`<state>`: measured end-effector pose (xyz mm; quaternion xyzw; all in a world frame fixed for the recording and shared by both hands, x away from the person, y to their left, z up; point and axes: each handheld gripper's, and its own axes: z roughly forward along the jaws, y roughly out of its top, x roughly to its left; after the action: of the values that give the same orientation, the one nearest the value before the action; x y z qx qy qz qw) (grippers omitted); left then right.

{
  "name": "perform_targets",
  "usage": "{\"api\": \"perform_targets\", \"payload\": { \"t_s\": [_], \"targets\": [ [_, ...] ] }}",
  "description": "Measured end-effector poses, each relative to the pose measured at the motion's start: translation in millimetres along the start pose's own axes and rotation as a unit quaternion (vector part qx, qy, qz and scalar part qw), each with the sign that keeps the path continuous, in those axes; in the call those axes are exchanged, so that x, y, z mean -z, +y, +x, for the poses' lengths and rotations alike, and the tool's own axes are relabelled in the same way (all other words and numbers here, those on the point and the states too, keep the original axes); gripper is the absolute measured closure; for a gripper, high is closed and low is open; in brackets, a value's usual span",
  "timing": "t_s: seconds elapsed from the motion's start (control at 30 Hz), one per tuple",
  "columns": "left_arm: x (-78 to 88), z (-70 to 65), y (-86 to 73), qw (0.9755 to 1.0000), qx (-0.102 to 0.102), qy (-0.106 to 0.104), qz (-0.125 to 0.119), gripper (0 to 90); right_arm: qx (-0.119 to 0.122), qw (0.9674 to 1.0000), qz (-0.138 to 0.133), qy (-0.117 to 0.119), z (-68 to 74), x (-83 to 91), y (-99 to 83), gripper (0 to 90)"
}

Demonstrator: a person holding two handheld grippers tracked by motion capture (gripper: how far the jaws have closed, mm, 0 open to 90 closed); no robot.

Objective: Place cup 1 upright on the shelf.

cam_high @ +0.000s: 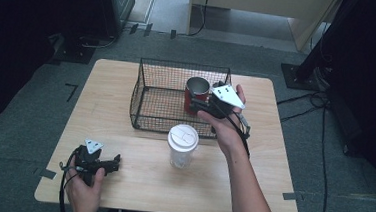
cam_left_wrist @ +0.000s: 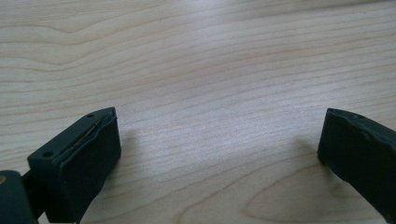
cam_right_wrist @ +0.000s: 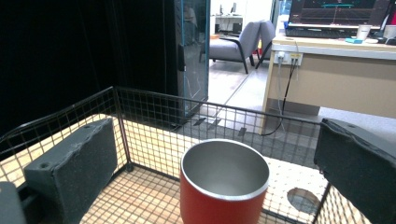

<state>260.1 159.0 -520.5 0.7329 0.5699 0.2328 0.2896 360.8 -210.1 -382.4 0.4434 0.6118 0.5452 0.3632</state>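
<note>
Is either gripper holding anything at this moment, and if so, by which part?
Nothing is held. The right gripper is open around the red cup in the wire basket without touching it; the left gripper is open over bare table.

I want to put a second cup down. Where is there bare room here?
Free: the wire basket's floor left of the red cup, and the table left of the basket. Crowded: around the lidded cup and right claw.
</note>
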Motion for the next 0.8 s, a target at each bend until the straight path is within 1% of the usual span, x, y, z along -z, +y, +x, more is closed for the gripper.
{"api": "perform_targets", "payload": {
  "t_s": [0.07, 0.1, 0.17, 0.23, 0.27, 0.3, 0.33, 0.4, 0.43, 0.53, 0.57, 0.6, 0.63, 0.73, 0.77, 0.8],
  "targets": [
    [0.0, 0.0, 0.0, 1.0, 0.0, 0.0, 0.0, 0.0, 0.0, 1.0, 0.0, 0.0, -0.9, 3.2, -1.2, 0.0],
    [0.0, -0.1, 0.0, 1.0, 0.001, 0.0, 0.0, 0.0, -0.001, 1.0, 0.0, 0.0, -2.3, 10.1, -3.5, 0.0],
    [0.0, -0.1, 0.0, 1.0, 0.001, 0.0, 0.0, 0.1, 0.0, 1.0, -0.001, -0.004, -4.1, 17.1, -5.7, 0.0],
    [0.0, 0.0, 0.0, 1.0, 0.0, 0.0, 0.0, 0.0, -0.005, 1.0, -0.003, -0.003, -5.8, 24.8, -8.1, 0.0],
    [0.0, 0.0, 0.0, 1.0, 0.0, 0.0, 0.0, 0.0, -0.003, 1.0, -0.004, -0.005, -6.8, 28.4, -9.6, 0.0],
    [0.0, 0.0, 0.0, 1.0, 0.0, 0.0, 0.0, 0.0, -0.003, 1.0, -0.004, -0.005, -6.8, 28.4, -9.6, 0.0],
    [0.0, 0.0, 0.0, 1.0, 0.0, 0.0, 0.0, 0.0, -0.004, 1.0, -0.004, -0.006, -8.2, 35.5, -13.1, 0.0],
    [0.1, 0.0, 0.0, 1.0, 0.0, 0.0, 0.001, 0.1, 0.001, 0.9999, -0.004, -0.009, -9.8, 42.4, -16.9, 0.0],
    [0.1, 0.0, 0.0, 1.0, 0.0, 0.0, 0.001, 0.0, 0.001, 0.9999, -0.004, -0.009, -9.8, 42.4, -16.9, 0.0],
    [0.1, 0.0, 0.0, 1.0, 0.0, 0.0, 0.001, 0.0, 0.0, 1.0, -0.003, -0.009, -11.4, 52.7, -22.5, 0.0],
    [0.1, 0.0, 0.0, 1.0, 0.0, 0.0, 0.001, 0.0, 0.0, 0.9999, -0.003, -0.01, -12.3, 60.5, -26.0, 0.0],
    [0.1, 0.0, 0.0, 1.0, 0.0, 0.0, 0.001, 0.0, 0.0, 0.9999, -0.003, -0.01, -12.3, 60.5, -26.0, 0.0],
    [0.1, 0.0, 0.1, 1.0, 0.0, 0.0, 0.001, 0.0, -0.001, 0.9999, -0.005, -0.01, -13.2, 66.3, -28.1, 0.0],
    [0.1, -0.1, 0.0, 1.0, 0.001, -0.001, 0.001, 0.0, -0.005, 0.9999, -0.008, -0.011, -13.8, 76.6, -31.8, 0.0],
    [0.1, -0.1, 0.0, 1.0, 0.001, -0.001, 0.001, 0.0, -0.005, 0.9999, -0.008, -0.011, -13.8, 76.6, -31.8, 0.0],
    [0.0, -0.1, 0.0, 1.0, 0.001, 0.0, 0.0, 0.0, -0.002, 0.9999, -0.009, -0.014, -13.9, 83.0, -35.1, 0.0]
  ]
}}
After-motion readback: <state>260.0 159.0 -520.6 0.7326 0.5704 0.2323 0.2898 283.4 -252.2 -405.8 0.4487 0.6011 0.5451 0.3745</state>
